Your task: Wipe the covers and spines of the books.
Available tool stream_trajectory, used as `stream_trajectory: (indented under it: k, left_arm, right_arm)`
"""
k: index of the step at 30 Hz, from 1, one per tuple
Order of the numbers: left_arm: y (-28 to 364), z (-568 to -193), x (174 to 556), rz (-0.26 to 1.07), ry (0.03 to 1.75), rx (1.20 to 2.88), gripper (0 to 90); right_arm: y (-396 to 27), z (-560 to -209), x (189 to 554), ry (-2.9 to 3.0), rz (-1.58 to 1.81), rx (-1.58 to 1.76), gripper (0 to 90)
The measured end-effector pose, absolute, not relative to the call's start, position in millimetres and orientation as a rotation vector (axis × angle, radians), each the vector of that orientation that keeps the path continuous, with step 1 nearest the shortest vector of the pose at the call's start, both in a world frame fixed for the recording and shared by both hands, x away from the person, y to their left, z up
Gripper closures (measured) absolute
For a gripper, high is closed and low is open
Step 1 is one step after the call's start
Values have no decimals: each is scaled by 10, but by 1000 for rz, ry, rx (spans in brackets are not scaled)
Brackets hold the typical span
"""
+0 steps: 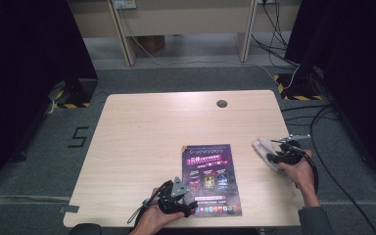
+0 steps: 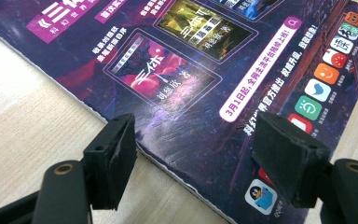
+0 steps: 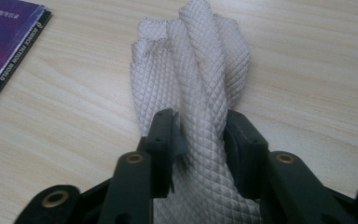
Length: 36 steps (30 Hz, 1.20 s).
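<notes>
A purple magazine (image 1: 210, 178) with printed covers and app icons lies flat on the wooden table (image 1: 142, 127), near its front edge. My left gripper (image 1: 188, 208) is at the magazine's near left corner. In the left gripper view the magazine (image 2: 191, 70) lies under the left gripper (image 2: 193, 135), whose jaws stand open, one over bare wood and one over the page. A pale quilted cloth (image 1: 263, 147) lies bunched at the right. My right gripper (image 1: 273, 157) grips it; the cloth (image 3: 196, 79) is pinched into a ridge between the jaws of the right gripper (image 3: 200, 126). The magazine's corner (image 3: 4, 37) lies to the left.
A round cable hole (image 1: 222, 103) sits near the table's far edge. Black cables (image 1: 323, 112) run over the grey floor at the right. Pale furniture legs (image 1: 122, 34) stand beyond the table. Dark screens flank both sides.
</notes>
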<state>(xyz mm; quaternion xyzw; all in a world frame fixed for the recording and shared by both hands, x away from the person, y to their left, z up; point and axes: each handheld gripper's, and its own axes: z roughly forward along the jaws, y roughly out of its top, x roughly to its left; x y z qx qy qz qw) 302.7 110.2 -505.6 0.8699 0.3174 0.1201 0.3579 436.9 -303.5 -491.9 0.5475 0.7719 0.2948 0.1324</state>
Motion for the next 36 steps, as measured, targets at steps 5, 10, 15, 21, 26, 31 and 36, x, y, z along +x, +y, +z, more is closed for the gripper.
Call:
stream_trajectory:
  k: [5,10,15,21,26,31,36]
  left_arm:
    - [1102,-5058,3024,313,815,2243,297]
    - [1103,-5058,3025,314,814,2244,296]
    - [1106,-5058,3029,312,811,2246,296]
    - [1107,-5059,3028,311,812,2245,296]
    - [1105,-5058,3027,312,811,2245,296]
    - [1107,-5061,3026,311,812,2243,295]
    - [1109,-5064,3029,311,811,2239,288]
  right_arm:
    - [-3024,-4925,4365,2257,880,1554,778]
    - [-2986,-4879,4356,2242,892,1541,799]
    - [-2855,-4707,4321,2233,959,1462,800]
    - [-2635,-4563,4293,2258,1031,1373,799]
    - [-2307,-4506,4278,2323,1050,1284,799]
    - [-1962,-4565,4317,2403,1022,1206,797]
    - [-1611,-4731,4393,2473,914,1146,794]
